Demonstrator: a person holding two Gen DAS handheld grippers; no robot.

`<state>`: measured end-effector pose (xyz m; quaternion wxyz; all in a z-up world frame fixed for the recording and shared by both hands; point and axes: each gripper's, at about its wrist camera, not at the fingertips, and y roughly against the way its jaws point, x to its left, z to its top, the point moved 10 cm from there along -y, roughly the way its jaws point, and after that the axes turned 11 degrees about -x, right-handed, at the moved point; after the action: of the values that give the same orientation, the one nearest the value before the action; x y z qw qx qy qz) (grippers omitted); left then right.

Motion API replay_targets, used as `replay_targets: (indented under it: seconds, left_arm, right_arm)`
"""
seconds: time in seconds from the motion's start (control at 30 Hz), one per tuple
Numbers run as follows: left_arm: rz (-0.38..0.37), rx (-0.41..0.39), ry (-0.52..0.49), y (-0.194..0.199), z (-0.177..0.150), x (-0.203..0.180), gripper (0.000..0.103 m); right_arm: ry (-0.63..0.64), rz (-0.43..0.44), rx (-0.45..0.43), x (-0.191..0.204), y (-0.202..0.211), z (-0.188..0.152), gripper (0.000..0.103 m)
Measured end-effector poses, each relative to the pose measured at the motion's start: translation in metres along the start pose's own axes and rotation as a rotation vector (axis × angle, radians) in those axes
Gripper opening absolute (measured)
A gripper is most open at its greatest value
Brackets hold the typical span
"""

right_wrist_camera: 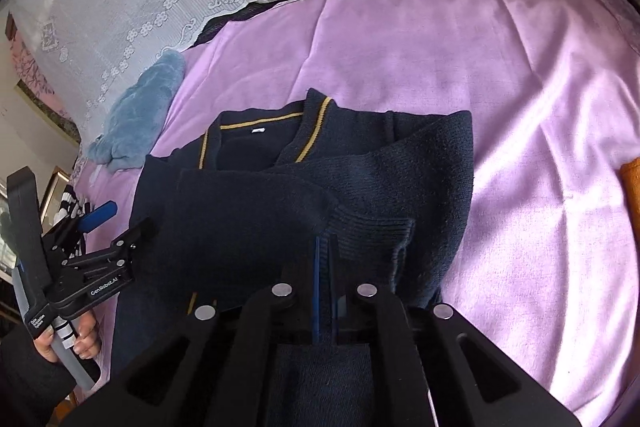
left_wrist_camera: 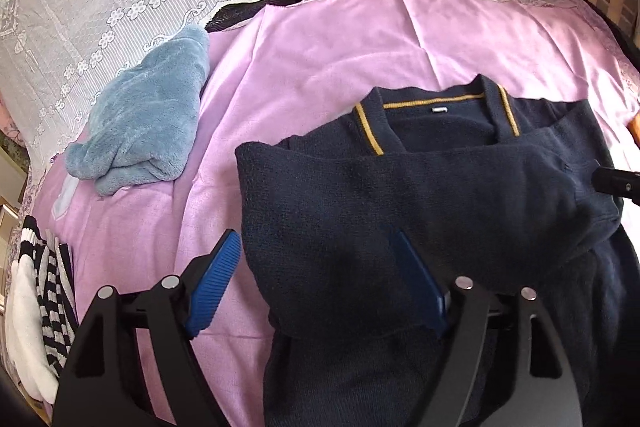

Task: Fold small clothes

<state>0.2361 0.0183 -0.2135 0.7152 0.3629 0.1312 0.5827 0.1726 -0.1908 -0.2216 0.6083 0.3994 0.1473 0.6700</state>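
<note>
Right gripper pinches the navy cardigan cuff, left gripper gapes empty — a sharp tug likely undoes the folded sleeve.

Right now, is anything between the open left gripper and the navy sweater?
Nothing visible. The left gripper, jaws wide, hangs over the navy sweater's left edge. The blue towel lies apart, farther left. The right gripper already pinches the sweater.

A bed under a pink sheet is carrying a navy sweater; left of the sweater are lying a blue fleece and, seemingly, striped clothes.
</note>
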Motion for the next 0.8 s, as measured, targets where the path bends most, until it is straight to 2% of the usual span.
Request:
replay_targets:
  seconds: [0.07, 0.1, 0.17, 0.23, 0.3, 0.4, 0.47, 0.57, 0.67, 0.73, 0.8]
  left_arm:
    - [0.025, 0.045, -0.029, -0.011, -0.018, -0.003, 0.077]
    - [0.026, 0.062, -0.023, -0.017, -0.026, -0.003, 0.079]
    - [0.044, 0.046, 0.017, -0.019, -0.029, 0.001, 0.086]
    - [0.047, 0.063, 0.021, -0.016, -0.027, 0.003, 0.085]
    - [0.043, 0.057, 0.021, -0.006, -0.021, 0.004, 0.081]
    - [0.027, 0.026, 0.015, 0.013, -0.017, 0.001, 0.081]
    - [0.028, 0.052, -0.011, 0.013, -0.028, -0.005, 0.081]
    - [0.045, 0.14, -0.014, 0.006, -0.057, -0.011, 0.082]
    - [0.062, 0.146, -0.006, 0.021, -0.066, -0.01, 0.081]
    - [0.067, 0.15, 0.009, 0.036, -0.069, -0.008, 0.082]
    - [0.08, 0.151, 0.039, 0.053, -0.074, -0.003, 0.083]
  right_arm:
    - [-0.015, -0.005, 0.024, -0.001, -0.002, -0.011, 0.006]
    - [-0.031, -0.019, 0.047, -0.006, -0.006, -0.019, 0.002]
    - [-0.077, -0.015, 0.062, -0.015, -0.013, -0.031, 0.0]
    - [-0.108, -0.012, 0.058, -0.017, -0.009, -0.029, 0.0]
    - [-0.077, -0.027, 0.029, -0.012, 0.003, -0.022, 0.006]
    - [0.002, -0.009, 0.012, 0.004, 0.018, -0.019, 0.006]
    - [0.019, -0.005, 0.034, 0.007, 0.016, -0.028, 0.007]
    - [0.006, -0.049, 0.128, -0.005, -0.002, -0.056, 0.004]
    - [-0.008, -0.04, 0.119, -0.005, 0.008, -0.062, 0.005]
    - [0.02, -0.017, 0.076, 0.002, 0.024, -0.057, 0.013]
    - [0.049, 0.003, 0.033, 0.006, 0.042, -0.053, 0.034]
